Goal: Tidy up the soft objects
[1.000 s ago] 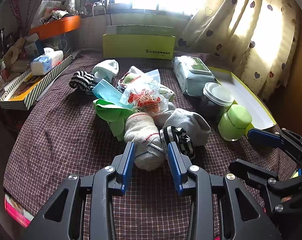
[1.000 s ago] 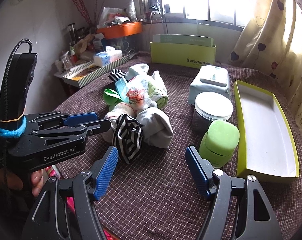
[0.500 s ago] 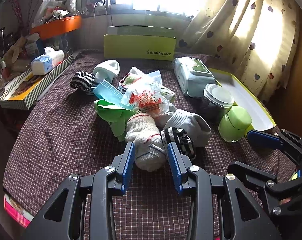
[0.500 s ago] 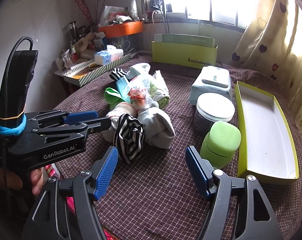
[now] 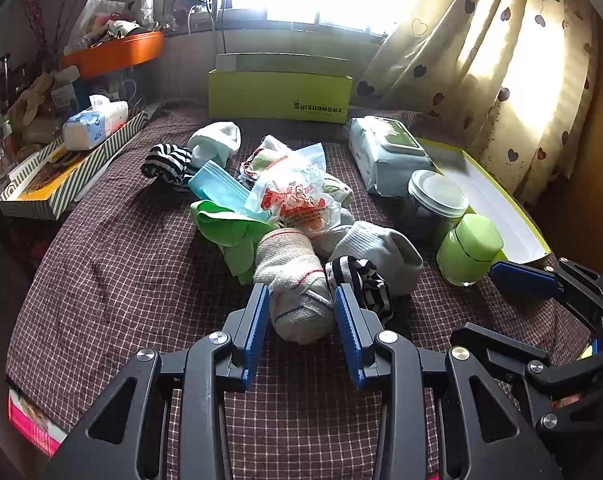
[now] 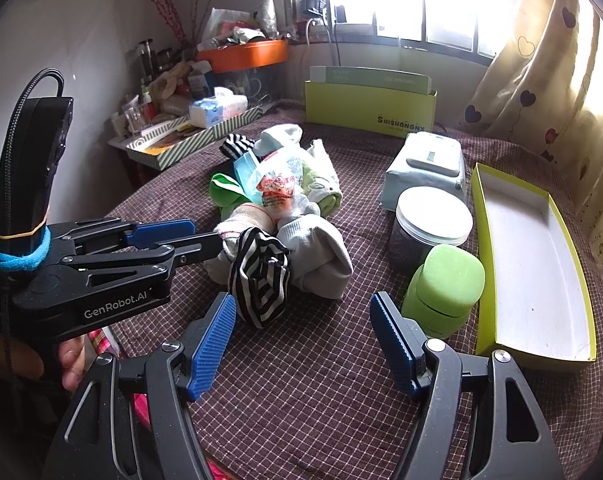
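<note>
A pile of soft things lies mid-table on the checked cloth. My left gripper point(image 5: 301, 300) has its blue pads on both sides of a rolled beige sock point(image 5: 295, 280), jaws partly closed and touching its sides; it also shows in the right wrist view point(image 6: 199, 236). A black-and-white striped sock point(image 6: 259, 276) and a grey sock point(image 6: 321, 256) lie beside it. My right gripper point(image 6: 303, 332) is open and empty, just short of the striped sock. A face mask point(image 5: 217, 188), a green cloth point(image 5: 229, 226) and a plastic packet point(image 5: 297, 196) top the pile.
An empty yellow-green tray point(image 6: 533, 280) lies at the right. A green container point(image 6: 445, 288), a lidded jar point(image 6: 431, 224) and a wipes pack point(image 6: 425, 168) stand beside it. A green box point(image 5: 279, 94) stands at the back. A striped tray point(image 5: 73, 176) with tissues sits left.
My left gripper has edged forward so its pads reach further along the beige sock. The right gripper has barely moved.
</note>
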`<move>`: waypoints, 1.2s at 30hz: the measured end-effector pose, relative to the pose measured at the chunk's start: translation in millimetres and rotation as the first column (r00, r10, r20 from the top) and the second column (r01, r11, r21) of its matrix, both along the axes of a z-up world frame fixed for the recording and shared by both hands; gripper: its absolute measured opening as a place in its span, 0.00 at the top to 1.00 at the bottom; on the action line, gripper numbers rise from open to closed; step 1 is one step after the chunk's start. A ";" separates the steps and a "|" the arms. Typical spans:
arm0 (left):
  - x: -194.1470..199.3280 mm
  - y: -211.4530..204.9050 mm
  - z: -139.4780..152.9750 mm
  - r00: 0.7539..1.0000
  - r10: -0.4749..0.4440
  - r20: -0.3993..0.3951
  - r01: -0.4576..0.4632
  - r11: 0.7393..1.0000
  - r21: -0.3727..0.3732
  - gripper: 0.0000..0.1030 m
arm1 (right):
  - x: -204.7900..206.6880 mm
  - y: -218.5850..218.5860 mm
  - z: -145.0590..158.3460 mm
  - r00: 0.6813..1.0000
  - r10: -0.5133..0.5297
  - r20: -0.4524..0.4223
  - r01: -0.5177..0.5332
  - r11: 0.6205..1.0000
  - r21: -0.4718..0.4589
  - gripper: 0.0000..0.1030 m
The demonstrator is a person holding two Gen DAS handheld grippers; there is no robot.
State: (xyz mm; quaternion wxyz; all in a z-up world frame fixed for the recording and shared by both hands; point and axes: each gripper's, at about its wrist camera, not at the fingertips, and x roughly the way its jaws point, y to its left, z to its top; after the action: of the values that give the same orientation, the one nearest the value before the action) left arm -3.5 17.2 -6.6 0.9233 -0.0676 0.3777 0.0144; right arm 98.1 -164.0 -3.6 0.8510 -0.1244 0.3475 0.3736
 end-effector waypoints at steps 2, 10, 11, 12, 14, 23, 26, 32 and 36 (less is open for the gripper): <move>0.3 1.1 0.2 1.000 0.000 0.001 0.000 1.000 0.002 0.65 | 1.1 1.2 0.3 1.000 -0.003 0.001 0.003 1.000 -0.002 0.32; 0.6 3.7 0.3 1.000 -0.003 0.004 0.003 1.000 0.000 0.65 | 3.5 3.4 0.6 1.000 -0.005 0.003 0.005 1.000 -0.008 0.32; 0.7 4.3 0.4 1.000 -0.004 0.005 0.004 1.000 -0.001 0.65 | 3.7 4.5 0.8 1.000 -0.003 0.003 0.003 1.000 -0.009 0.32; 0.8 5.1 0.3 1.000 -0.004 0.005 0.004 1.000 -0.003 0.65 | 4.4 5.1 0.8 1.000 0.000 0.002 0.000 1.000 -0.010 0.32; 1.1 7.2 -0.1 1.000 -0.003 0.006 0.003 1.000 -0.007 0.65 | 4.6 7.3 0.6 1.000 0.006 0.000 -0.006 1.000 -0.010 0.32; 1.7 16.7 -2.2 1.000 0.001 0.009 -0.001 1.000 -0.018 0.65 | 5.3 22.4 -0.6 0.999 0.034 -0.008 -0.034 0.999 -0.028 0.39; 1.8 21.0 -2.8 1.000 0.003 0.011 -0.003 1.000 -0.025 0.65 | 5.5 29.4 -1.7 0.999 0.044 -0.012 -0.045 0.998 -0.035 0.41; 1.3 29.7 -4.0 1.000 0.008 0.018 -0.007 0.999 -0.037 0.65 | 9.0 40.2 -4.4 0.998 0.058 -0.029 -0.059 0.998 -0.035 0.44; -0.6 39.9 -6.0 1.000 0.015 0.026 -0.013 0.998 -0.058 0.65 | 13.7 47.1 -9.6 0.996 0.067 -0.055 -0.069 0.997 -0.033 0.48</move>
State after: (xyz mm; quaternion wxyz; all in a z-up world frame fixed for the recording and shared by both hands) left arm -4.1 57.2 -12.6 0.9257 -0.0974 0.3655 0.0089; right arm 111.8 -116.9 -13.2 0.8260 -0.1409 0.3721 0.3993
